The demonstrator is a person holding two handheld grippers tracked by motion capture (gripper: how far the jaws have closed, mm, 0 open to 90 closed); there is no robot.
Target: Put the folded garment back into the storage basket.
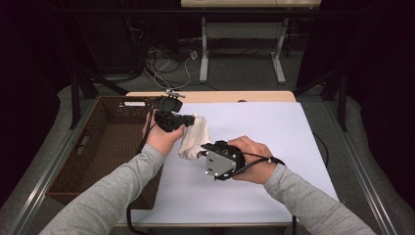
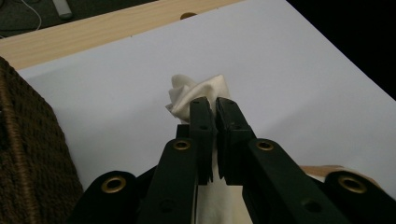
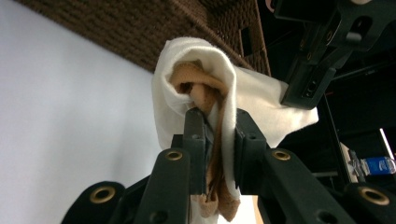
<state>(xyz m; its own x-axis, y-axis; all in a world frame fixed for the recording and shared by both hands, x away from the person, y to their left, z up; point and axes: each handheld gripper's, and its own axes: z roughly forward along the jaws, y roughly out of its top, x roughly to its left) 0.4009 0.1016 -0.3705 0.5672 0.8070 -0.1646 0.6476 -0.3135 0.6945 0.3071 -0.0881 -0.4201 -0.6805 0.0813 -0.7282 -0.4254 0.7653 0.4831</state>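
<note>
A cream cloth (image 1: pixel 193 137) with a tan inner layer hangs bunched between the two grippers above the white table cover (image 1: pixel 274 142). My left gripper (image 1: pixel 188 119) is shut on the cloth's upper end; in the left gripper view its jaws pinch the white fabric (image 2: pixel 198 91) at the left gripper's tips (image 2: pixel 212 105). My right gripper (image 1: pixel 203 147) is shut on the cloth's lower end; in the right gripper view the cloth (image 3: pixel 196 74) folds over the right gripper's tips (image 3: pixel 218 116), with a tan strip running down between them. The left gripper (image 3: pixel 310 86) appears at the upper right there.
A dark wicker basket (image 1: pixel 98 147) stands along the table's left side, right behind the cloth. The table's wooden back edge (image 1: pixel 210 95) runs behind the white cover. A second table's white legs (image 1: pixel 204 49) and cables lie on the floor beyond.
</note>
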